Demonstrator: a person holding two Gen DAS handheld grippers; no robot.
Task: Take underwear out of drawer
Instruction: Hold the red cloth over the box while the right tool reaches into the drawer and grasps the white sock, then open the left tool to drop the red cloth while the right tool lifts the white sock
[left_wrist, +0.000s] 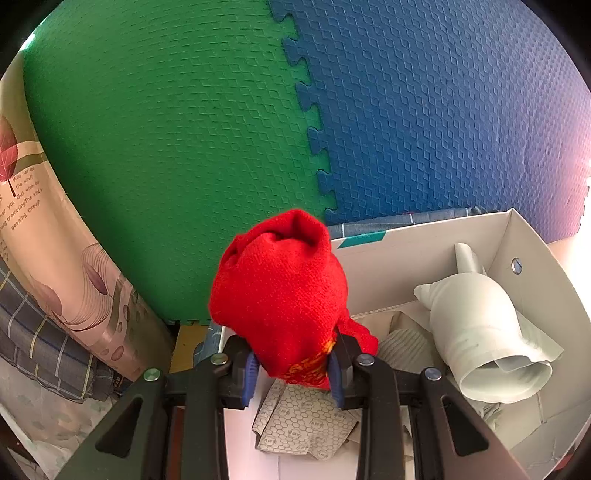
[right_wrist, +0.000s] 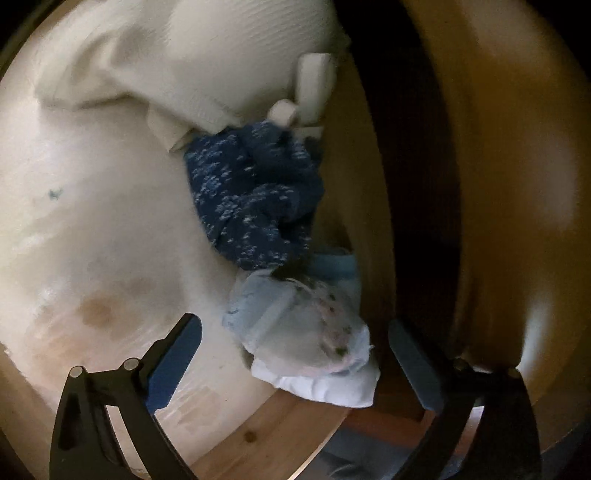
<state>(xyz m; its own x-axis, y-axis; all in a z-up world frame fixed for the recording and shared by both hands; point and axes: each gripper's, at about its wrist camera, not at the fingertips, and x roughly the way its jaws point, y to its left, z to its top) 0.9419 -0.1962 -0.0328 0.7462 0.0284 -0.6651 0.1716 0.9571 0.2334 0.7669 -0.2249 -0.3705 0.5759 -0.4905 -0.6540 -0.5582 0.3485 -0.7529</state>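
Lying just ahead of the right gripper, between its widely spread fingers and slightly beyond the tips, a pale blue-and-white bundled undergarment is seen at the near edge of the wooden drawer, pressed against the drawer's right-hand side wall. Nothing is held by that gripper. The bundle's long axis is judged to run away from the gripper, up toward a dark blue speckled garment that touches its far end, with a cream ribbed garment lying beyond that. A short forward advance and a closing of the fingers across the bundle's narrow width is what the coming move appears to call for, the right gripper being much the nearer.

The left gripper is closed on a red knitted garment, held up above an open white cardboard box in which a pale rolled garment rests, with green and blue foam mats behind
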